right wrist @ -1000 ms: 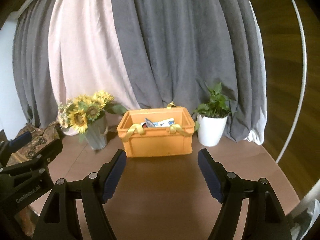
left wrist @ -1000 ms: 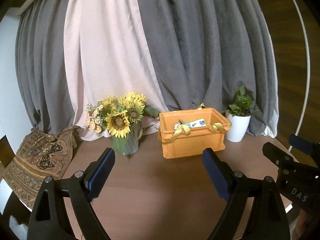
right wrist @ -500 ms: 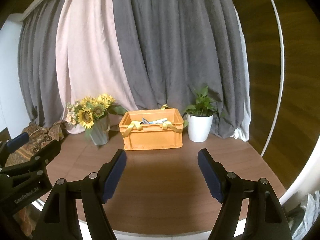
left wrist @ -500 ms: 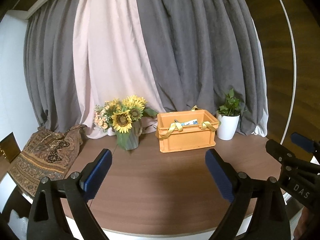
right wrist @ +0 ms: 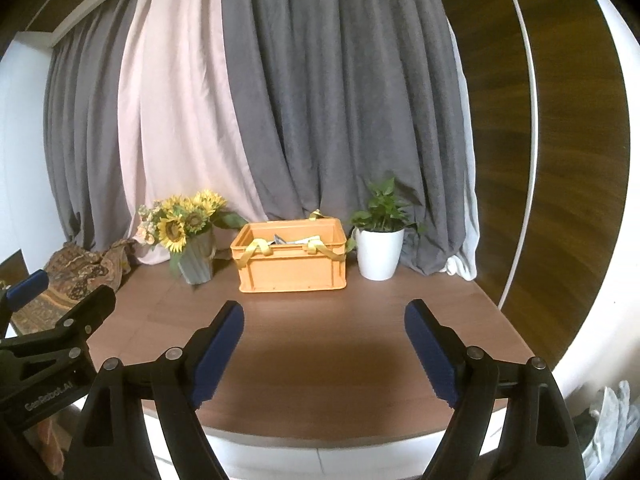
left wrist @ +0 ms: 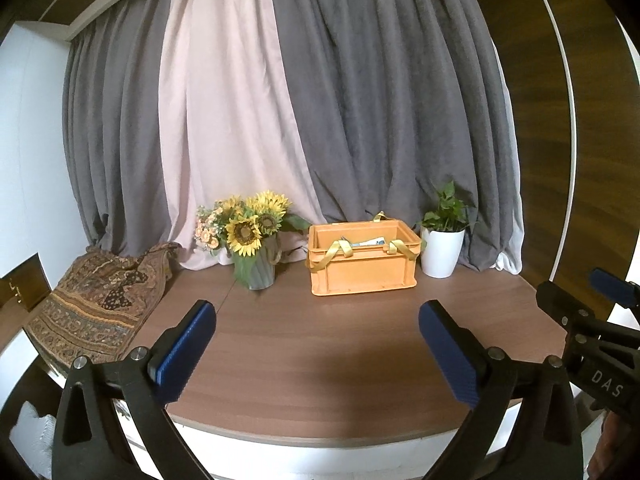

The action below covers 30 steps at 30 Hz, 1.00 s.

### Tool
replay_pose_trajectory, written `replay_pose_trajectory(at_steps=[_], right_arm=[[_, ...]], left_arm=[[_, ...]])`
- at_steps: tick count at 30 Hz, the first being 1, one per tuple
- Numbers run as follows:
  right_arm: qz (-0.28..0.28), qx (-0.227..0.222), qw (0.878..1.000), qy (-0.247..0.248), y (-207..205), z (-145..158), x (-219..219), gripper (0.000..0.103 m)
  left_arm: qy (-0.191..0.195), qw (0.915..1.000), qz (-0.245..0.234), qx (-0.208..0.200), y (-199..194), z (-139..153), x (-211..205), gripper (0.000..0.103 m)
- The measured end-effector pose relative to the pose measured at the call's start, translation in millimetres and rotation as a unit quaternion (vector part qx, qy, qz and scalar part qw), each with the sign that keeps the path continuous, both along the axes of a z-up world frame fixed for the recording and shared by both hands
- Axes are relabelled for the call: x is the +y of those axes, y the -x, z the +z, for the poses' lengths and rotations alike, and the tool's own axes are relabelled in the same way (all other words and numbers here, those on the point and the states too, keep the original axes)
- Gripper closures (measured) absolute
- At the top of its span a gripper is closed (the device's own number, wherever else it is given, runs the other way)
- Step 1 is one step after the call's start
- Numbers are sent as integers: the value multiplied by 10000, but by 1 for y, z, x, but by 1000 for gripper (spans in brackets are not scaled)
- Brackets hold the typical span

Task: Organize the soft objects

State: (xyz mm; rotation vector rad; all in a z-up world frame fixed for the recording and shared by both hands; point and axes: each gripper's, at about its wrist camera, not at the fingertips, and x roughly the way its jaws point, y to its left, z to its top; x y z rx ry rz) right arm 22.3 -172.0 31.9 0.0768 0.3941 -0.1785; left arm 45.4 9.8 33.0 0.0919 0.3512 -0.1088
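Note:
An orange crate [left wrist: 362, 260] [right wrist: 291, 256] stands at the back of the brown table [left wrist: 320, 344] with yellow straps draped over its rim and a folded item inside. A patterned brown cloth [left wrist: 100, 300] [right wrist: 76, 272] lies over the table's left edge. My left gripper [left wrist: 318, 322] hangs above the table's near edge, far from the crate, its jaws opening with nothing between them. My right gripper [right wrist: 324, 320] hangs beside it to the right, jaws also opening and empty. Each gripper shows at the side of the other's view.
A grey vase of sunflowers [left wrist: 252, 240] [right wrist: 188, 236] stands left of the crate, and a white pot with a green plant [left wrist: 442, 240] [right wrist: 380, 236] stands right of it. Grey and pink curtains hang behind. A wood-panelled wall lies to the right.
Both grippers have drawn back from the crate, so the table's near edge now shows. Both pairs of jaws have widened.

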Motion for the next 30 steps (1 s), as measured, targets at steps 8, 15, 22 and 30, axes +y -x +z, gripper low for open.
replay_pose_trajectory(at_steps=[8, 15, 22, 30], right_arm=[[-47, -11, 10000, -40, 19, 0, -6, 19], [-73, -38, 10000, -11, 27, 0, -5, 19], [-53, -17, 10000, 2, 31, -1, -5, 19], [-47, 2, 10000, -11, 36, 0, -7, 19]], left_arm=[[-30, 10000, 45, -57, 22, 0, -5, 0], [13, 10000, 18, -46, 33, 0, -5, 0], [5, 10000, 36, -73, 41, 0, -10, 0], [33, 10000, 24, -39, 46, 0, -10, 0]])
